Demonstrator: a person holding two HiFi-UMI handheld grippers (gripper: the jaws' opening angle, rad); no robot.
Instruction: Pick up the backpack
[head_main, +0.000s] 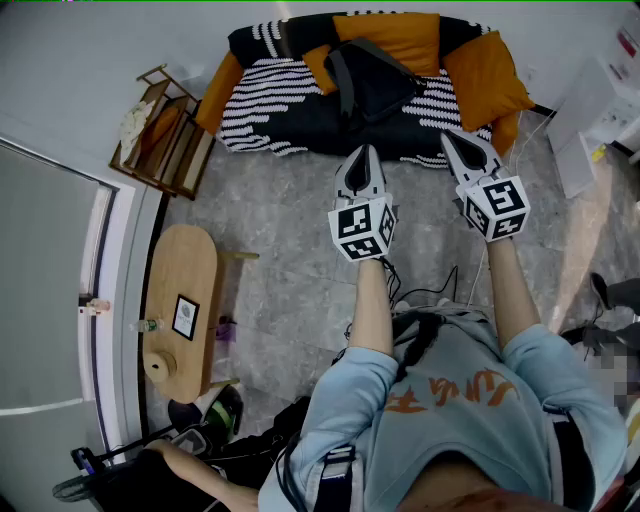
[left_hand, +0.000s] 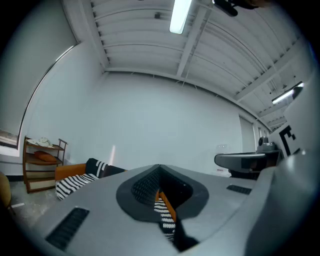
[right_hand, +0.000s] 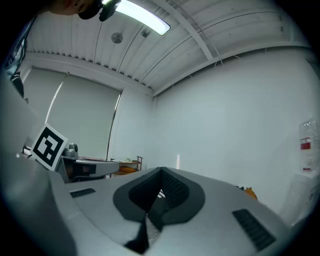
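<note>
Both forearms reach straight ahead, side by side, holding the left tongs and right tongs level, each pressed fully closed on nothing. Ahead of their tips the black backpack lies on the striped sofa (orange cushions around it). Its long axis slants from the backrest toward the front edge.

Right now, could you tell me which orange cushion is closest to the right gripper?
The orange cushion at the right end of the sofa, just beyond the right gripper; the others lie behind the black backpack and at the left end.
</note>
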